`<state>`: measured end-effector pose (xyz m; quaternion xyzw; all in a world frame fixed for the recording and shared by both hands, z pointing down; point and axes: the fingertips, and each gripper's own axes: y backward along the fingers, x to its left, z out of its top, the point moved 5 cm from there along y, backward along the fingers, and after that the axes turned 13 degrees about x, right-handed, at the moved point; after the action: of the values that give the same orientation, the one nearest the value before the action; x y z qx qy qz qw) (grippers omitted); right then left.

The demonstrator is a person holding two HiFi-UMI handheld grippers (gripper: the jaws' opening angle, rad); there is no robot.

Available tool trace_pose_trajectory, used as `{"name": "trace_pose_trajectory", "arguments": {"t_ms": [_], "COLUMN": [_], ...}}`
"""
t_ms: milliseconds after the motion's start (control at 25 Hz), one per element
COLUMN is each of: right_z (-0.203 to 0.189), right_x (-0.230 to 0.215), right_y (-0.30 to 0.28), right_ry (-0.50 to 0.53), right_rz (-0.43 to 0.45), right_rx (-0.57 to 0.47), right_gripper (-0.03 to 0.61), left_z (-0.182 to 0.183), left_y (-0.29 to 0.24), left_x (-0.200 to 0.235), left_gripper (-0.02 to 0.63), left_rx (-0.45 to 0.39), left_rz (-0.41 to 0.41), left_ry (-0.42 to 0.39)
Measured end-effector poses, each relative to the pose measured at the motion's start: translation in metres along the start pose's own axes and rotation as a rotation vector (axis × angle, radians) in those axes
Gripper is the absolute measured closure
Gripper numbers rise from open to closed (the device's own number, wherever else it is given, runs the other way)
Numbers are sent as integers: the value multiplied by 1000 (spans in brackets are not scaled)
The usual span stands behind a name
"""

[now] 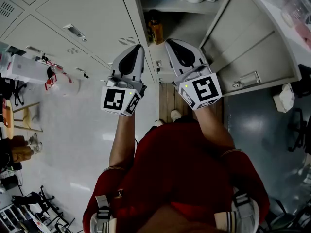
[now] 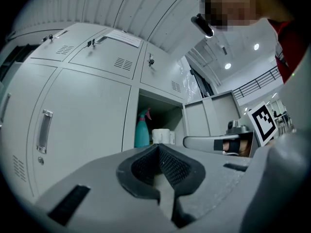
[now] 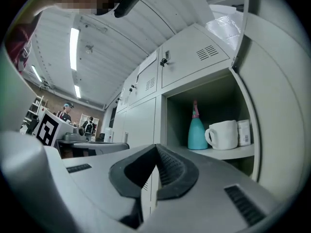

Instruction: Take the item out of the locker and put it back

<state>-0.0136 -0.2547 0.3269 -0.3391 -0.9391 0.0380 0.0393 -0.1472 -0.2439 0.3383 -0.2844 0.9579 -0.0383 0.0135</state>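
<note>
Up on the shelf of the open locker stand a teal spray bottle, a white mug just right of it and a small white jar at the far right. I judge the mug stiff, smooth and breakable, fairly light; I'd take it by the handle, which faces left, or pinch the rim. My left tool and right tool are both closed on nothing. I hold them side by side before the locker, tilted upward, well short of the shelf.

Matt painted-metal locker, glossy white mug, seemingly plastic teal spray bottle.
</note>
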Motion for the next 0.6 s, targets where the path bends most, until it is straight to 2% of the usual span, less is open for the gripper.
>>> {"name": "trace_pose_trajectory", "arguments": {"t_ms": [600], "right_z": [-4], "right_x": [11], "right_y": [28], "right_ry": [32], "right_rz": [-11], "right_rx": [1], "right_gripper": [581], "left_z": [5], "left_y": [15], "left_x": [-23], "left_gripper": [609], "left_rx": [-15], "left_rz": [-41], "left_ry": [-14]}}
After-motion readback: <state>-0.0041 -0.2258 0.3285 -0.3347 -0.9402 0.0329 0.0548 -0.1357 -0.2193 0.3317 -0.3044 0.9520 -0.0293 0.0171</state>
